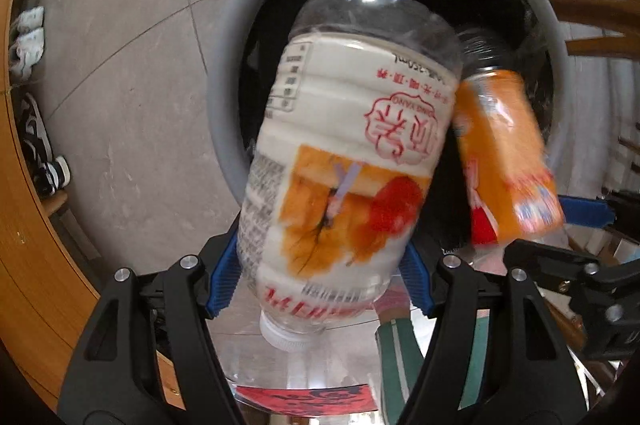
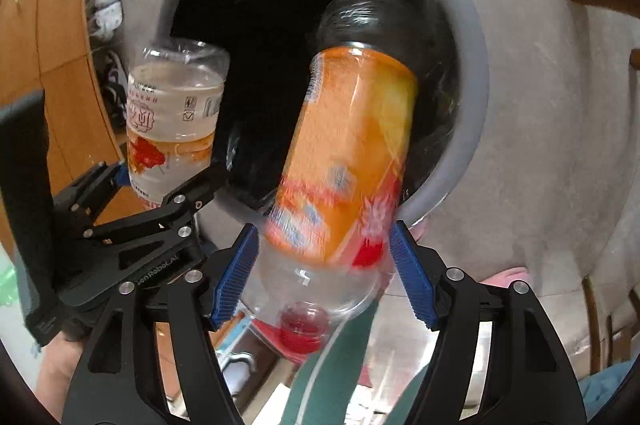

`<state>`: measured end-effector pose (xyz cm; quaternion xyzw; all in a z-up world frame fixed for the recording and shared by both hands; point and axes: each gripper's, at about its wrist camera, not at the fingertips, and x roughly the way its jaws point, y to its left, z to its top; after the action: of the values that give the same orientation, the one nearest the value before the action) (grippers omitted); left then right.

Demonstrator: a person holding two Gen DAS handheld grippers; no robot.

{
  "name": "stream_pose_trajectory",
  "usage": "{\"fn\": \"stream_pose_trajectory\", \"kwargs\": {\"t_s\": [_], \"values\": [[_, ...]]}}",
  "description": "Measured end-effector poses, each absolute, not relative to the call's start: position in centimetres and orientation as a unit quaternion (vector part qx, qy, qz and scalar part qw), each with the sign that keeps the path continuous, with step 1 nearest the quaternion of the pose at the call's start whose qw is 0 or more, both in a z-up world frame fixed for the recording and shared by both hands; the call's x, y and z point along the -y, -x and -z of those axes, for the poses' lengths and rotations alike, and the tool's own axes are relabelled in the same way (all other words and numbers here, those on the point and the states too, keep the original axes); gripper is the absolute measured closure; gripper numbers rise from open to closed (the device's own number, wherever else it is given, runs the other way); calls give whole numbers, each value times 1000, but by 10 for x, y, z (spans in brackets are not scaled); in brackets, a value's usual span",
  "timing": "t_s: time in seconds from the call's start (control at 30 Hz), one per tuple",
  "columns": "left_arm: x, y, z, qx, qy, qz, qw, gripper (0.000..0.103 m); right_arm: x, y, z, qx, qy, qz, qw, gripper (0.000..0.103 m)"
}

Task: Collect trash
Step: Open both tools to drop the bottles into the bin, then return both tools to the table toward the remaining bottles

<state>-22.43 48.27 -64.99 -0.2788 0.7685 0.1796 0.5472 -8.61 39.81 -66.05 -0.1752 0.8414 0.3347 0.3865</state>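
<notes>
A grey trash bin (image 1: 224, 77) with a black liner stands on the floor below both grippers; it also shows in the right wrist view (image 2: 476, 97). My left gripper (image 1: 320, 269) holds a clear bottle with a white label and white cap (image 1: 344, 161), base pointing toward the bin mouth. The blue pads sit at its sides; the bottle is blurred. My right gripper (image 2: 324, 273) has an orange-labelled bottle with a red cap (image 2: 352, 161) between its blue pads, also blurred and tilted over the bin. Each view shows the other gripper and bottle (image 2: 176, 117), (image 1: 504, 161).
Grey tiled floor (image 1: 132, 73) surrounds the bin. A wooden cabinet (image 1: 24, 225) with shoes beside it is on the left. Wooden chair legs (image 1: 592, 17) stand at the right. A person's green trousers (image 1: 400, 357) show below the grippers.
</notes>
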Motion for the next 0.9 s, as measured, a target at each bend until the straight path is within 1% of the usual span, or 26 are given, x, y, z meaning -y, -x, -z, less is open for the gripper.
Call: {"fn": "stream_pose_trajectory", "kwargs": {"t_s": [0.03,0.07,0.1,0.2,0.37,0.5,0.57,0.7,0.73,0.9], "values": [[-484,226,649,-767,285,-182,545,27,-398,82,662,-841,174,-334,388,29],[-489,228,649,-766,287,-186,545,25,-396,78,662,-840,173,-332,392,27],[-492,230,644,-761,286,-191,550,25,-395,76,662,-841,169,-331,394,27],[-499,237,637,-758,282,-198,553,20,-396,69,660,-843,146,-326,402,27],[-498,238,617,-756,282,-199,556,20,-374,50,631,-842,118,-326,413,27],[-505,245,578,-736,301,-209,570,20,-365,45,592,-836,102,-336,422,27],[-508,252,554,-719,319,-216,578,20,-363,44,560,-826,95,-349,432,27],[-513,266,464,-667,349,-241,612,20,-366,48,466,-787,86,-402,460,27],[-513,267,441,-660,343,-247,621,20,-366,49,446,-779,83,-413,466,27],[-512,263,319,-644,277,-266,662,20,-339,47,295,-709,62,-471,522,27]]}}
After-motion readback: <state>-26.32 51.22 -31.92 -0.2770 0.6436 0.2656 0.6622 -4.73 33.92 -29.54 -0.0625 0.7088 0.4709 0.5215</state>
